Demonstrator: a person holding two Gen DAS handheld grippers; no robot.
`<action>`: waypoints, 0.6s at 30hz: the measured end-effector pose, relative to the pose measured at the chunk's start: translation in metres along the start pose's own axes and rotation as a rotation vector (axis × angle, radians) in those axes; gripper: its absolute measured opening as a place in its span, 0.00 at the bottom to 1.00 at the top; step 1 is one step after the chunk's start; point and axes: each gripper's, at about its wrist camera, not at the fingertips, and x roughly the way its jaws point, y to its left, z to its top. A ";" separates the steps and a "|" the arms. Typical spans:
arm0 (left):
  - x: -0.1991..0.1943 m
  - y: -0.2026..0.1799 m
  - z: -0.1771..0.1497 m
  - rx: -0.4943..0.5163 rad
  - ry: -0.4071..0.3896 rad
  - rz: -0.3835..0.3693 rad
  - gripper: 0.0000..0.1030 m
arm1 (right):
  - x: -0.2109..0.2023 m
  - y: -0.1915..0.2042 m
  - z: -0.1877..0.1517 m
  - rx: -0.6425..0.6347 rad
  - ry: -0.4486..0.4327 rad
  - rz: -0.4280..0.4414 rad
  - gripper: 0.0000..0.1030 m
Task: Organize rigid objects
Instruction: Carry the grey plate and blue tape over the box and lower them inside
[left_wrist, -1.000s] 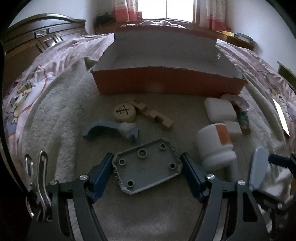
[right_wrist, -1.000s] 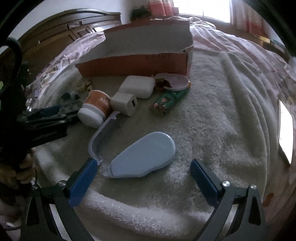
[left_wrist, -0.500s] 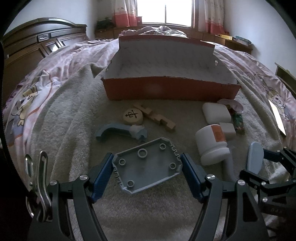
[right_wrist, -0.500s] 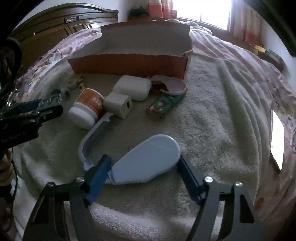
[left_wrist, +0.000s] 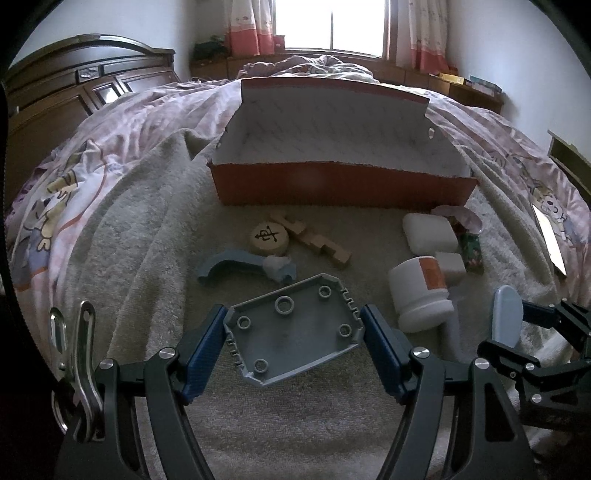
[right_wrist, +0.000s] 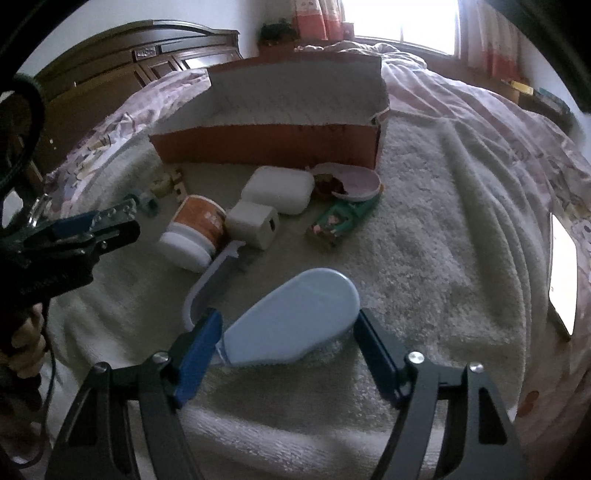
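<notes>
Left wrist view: left gripper (left_wrist: 293, 330) clamps a grey plate (left_wrist: 293, 332), flat, angular, round studs, in front of the red box (left_wrist: 340, 186).
Cut off: the right gripper's (left_wrist: 517, 325) blue piece shows edge-on only.
Right wrist view: right gripper (right_wrist: 290, 341) pads press a pale-blue teardrop shell (right_wrist: 291, 326), smooth plastic, over fuzzy towel (right_wrist: 424, 266), nearer than the box (right_wrist: 269, 142).
Hard to read: small pieces left of the white jar (right_wrist: 194, 232) are blurred.

Box (left_wrist: 343, 184) top open; bottle (left_wrist: 419, 291), blocks (left_wrist: 314, 240) crowd approach.
</notes>
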 end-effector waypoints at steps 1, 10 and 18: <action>0.000 0.000 0.001 0.001 0.000 -0.003 0.72 | -0.001 0.000 0.001 0.001 -0.002 0.004 0.75; -0.004 -0.001 0.029 0.016 -0.027 -0.024 0.72 | -0.010 0.000 0.034 -0.018 -0.052 0.021 0.75; 0.001 -0.001 0.068 0.029 -0.053 -0.034 0.72 | -0.017 0.001 0.074 -0.040 -0.109 0.021 0.75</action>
